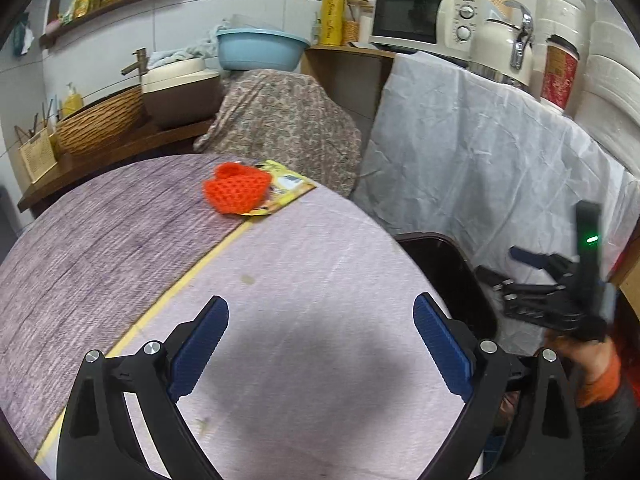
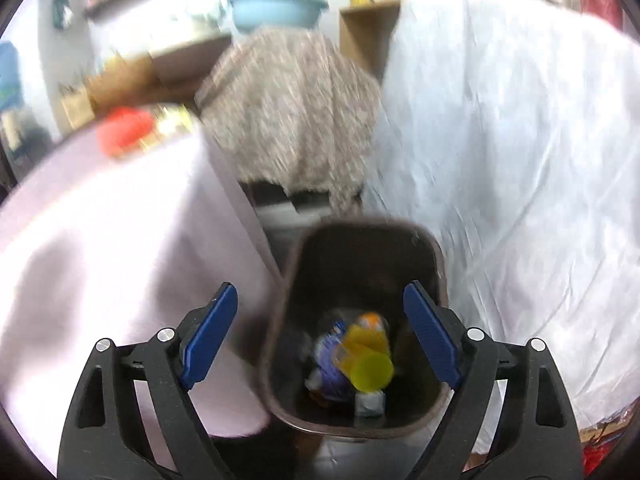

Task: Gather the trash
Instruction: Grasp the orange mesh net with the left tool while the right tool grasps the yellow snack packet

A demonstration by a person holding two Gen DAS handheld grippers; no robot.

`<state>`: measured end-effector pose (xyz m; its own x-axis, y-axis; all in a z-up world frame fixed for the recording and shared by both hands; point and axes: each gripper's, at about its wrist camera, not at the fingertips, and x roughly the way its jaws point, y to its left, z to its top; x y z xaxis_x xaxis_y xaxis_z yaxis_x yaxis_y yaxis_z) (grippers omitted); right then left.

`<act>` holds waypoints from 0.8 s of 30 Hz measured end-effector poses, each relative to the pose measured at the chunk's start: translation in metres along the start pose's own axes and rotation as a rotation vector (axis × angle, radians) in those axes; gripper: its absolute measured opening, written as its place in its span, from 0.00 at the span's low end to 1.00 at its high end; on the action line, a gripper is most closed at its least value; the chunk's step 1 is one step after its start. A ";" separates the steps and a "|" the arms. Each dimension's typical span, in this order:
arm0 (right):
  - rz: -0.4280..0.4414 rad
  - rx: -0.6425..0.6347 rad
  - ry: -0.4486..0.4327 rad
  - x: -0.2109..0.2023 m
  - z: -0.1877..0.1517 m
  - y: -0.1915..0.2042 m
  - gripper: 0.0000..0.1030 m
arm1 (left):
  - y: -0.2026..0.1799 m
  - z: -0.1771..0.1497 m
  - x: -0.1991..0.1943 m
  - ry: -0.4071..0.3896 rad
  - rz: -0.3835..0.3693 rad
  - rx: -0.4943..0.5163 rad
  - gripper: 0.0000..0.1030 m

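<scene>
Both tongs apart and empty, right tongs point(image 2: 320, 320) above bin point(image 2: 400, 432), left tongs point(image 1: 320, 340) over table point(image 1: 280, 260).

Both grippers, the left gripper point(image 1: 320, 340) and the right gripper point(image 2: 320, 332), have black frames, blue ridged pads and round silver screws. The person's sleeve point(image 1: 604, 384) is orange and dark.

A dark brown bin point(image 2: 360, 264), rectangular with rounded corners, stands upright on the floor just beside the edge of the desk point(image 1: 304, 280), its mouth open. Inside it lies a heap of trash: a yellow cup point(image 2: 370, 364) on its side, a blue-and-white wrapper point(image 2: 330, 364) against it, and a small pale scrap point(image 2: 370, 402) below them. On the far part of the desk an orange foam net point(image 1: 236, 192) rests on top of a flat yellow packet point(image 1: 290, 184).
</scene>
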<state>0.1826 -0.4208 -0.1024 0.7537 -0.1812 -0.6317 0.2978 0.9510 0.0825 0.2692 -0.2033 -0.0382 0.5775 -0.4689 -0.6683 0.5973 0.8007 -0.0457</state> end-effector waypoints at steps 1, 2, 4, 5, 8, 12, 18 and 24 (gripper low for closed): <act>0.019 -0.007 -0.021 -0.007 0.005 0.006 0.83 | 0.004 0.000 0.001 0.003 0.011 -0.001 0.90; 0.033 -0.017 -0.040 -0.013 0.010 0.013 0.83 | 0.009 0.000 0.003 0.005 0.026 -0.003 0.90; 0.061 -0.038 -0.063 -0.018 0.017 0.025 0.84 | 0.018 0.002 0.007 0.008 0.055 -0.008 0.90; 0.078 -0.050 -0.069 -0.019 0.022 0.031 0.84 | 0.022 0.003 0.009 0.010 0.064 -0.009 0.90; 0.106 -0.089 -0.089 -0.018 0.031 0.050 0.84 | 0.035 0.008 0.016 0.015 0.104 -0.004 0.90; 0.123 -0.117 -0.097 -0.012 0.041 0.064 0.84 | 0.050 0.020 0.030 0.018 0.154 0.006 0.90; 0.149 -0.145 -0.084 0.002 0.054 0.076 0.84 | 0.067 0.047 0.066 0.054 0.182 -0.003 0.90; 0.171 -0.151 -0.065 0.017 0.063 0.082 0.84 | 0.068 0.076 0.104 0.085 0.154 -0.009 0.90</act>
<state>0.2565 -0.3612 -0.0575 0.8233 -0.0249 -0.5670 0.0749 0.9951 0.0651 0.4120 -0.2263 -0.0548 0.6127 -0.3075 -0.7280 0.5000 0.8642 0.0558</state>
